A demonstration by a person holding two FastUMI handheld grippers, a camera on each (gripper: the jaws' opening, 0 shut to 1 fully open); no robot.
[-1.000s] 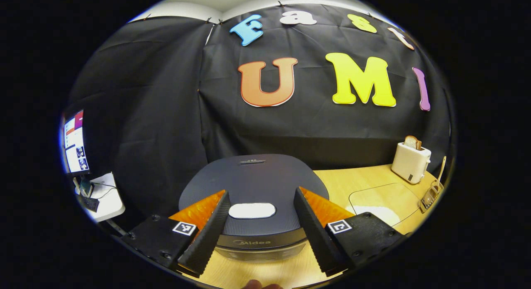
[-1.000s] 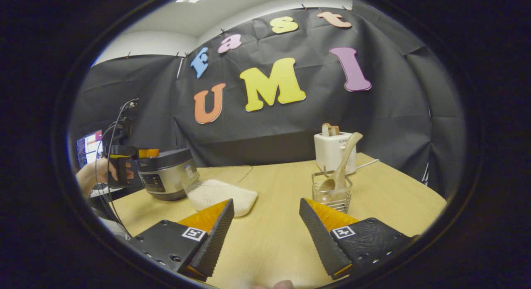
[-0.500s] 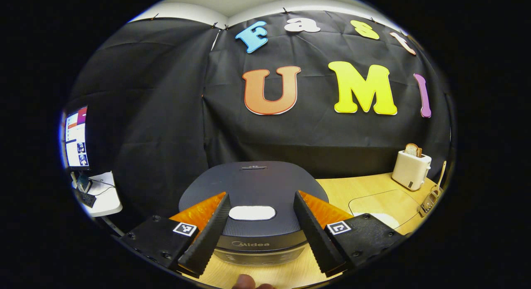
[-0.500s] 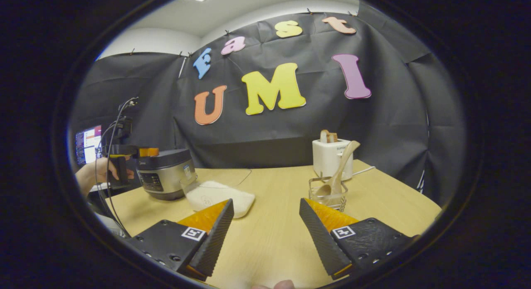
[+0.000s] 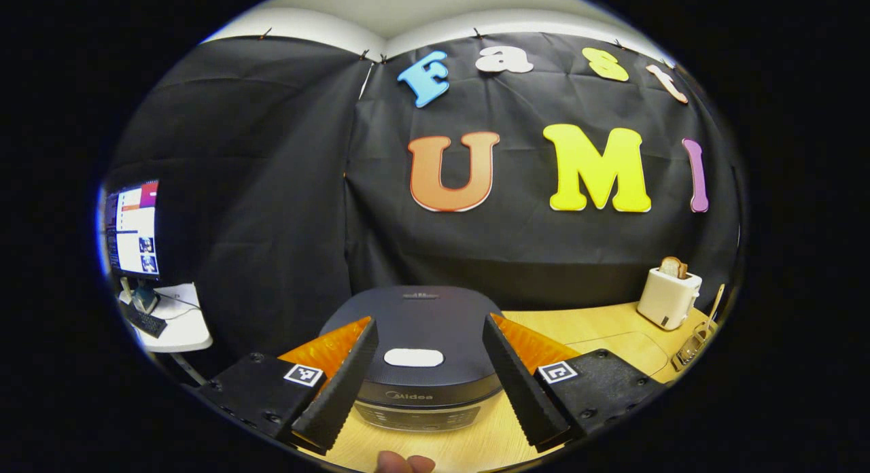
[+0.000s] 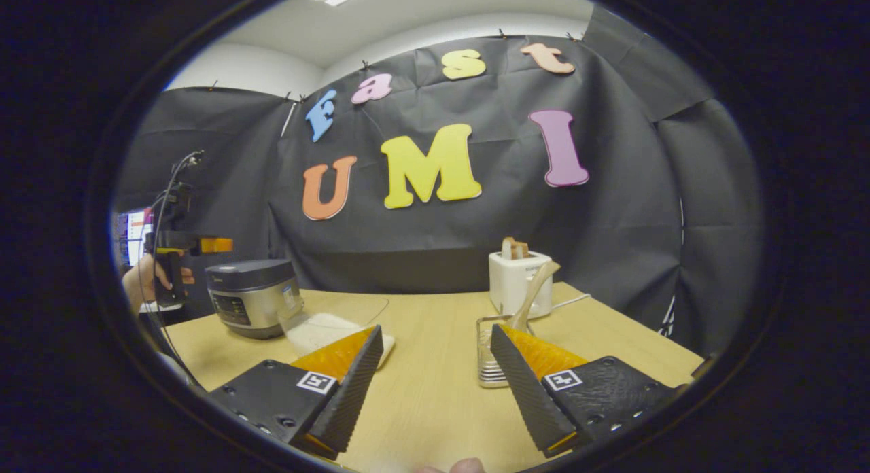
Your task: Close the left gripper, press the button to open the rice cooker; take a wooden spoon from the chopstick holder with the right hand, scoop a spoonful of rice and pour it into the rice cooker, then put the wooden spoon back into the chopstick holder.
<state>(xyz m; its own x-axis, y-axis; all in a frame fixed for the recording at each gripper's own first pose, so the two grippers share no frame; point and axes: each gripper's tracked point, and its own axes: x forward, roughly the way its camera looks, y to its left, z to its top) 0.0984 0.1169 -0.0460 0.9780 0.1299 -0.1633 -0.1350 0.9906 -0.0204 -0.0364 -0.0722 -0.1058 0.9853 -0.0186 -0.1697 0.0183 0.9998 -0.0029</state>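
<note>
Left gripper view: rice cooker (image 5: 416, 337) stands on the worktop (image 5: 598, 323) straight ahead, lid down, white button (image 5: 413, 357) on the lid framed between the two fingers
Right gripper view: rice cooker (image 6: 253, 298) at far left of the worktop (image 6: 435, 391), lid closed; left gripper (image 6: 204, 244) held by a hand (image 6: 139, 286) above and just beside the cooker
Task progress: judged at the very start; lid not yet opened, no step completed
Step 1 status: left gripper (image 5: 425, 364) not yet clenched; fingers spread wide apart, grasping nothing, no contact with the button
Remaining steps: clench left fingers, press button, take wooden spoon, scoop rice, pour into cooker, return spoon to holder
Wooden spoon: wooden spoon (image 6: 533, 293) stands tilted in the chopstick holder (image 6: 488, 354), untouched, handle leaning toward the toaster (image 6: 518, 283) behind it
Rice: white rice in a clear container (image 6: 326, 323) on the worktop, just beside the cooker
Left gripper pose: raised above the lid front, pointing forward and slightly down toward the button
Right gripper pose: right gripper (image 6: 435, 378) low over the near worktop, level, pointing at the booth wall; fingers released and wide apart, empty; right-hand finger overlaps the chopstick holder in the view, contact cannot be told
Next move requirement: judged to need full clenching of the left fingers before descent, so the joined tips meet the button squarely
</note>
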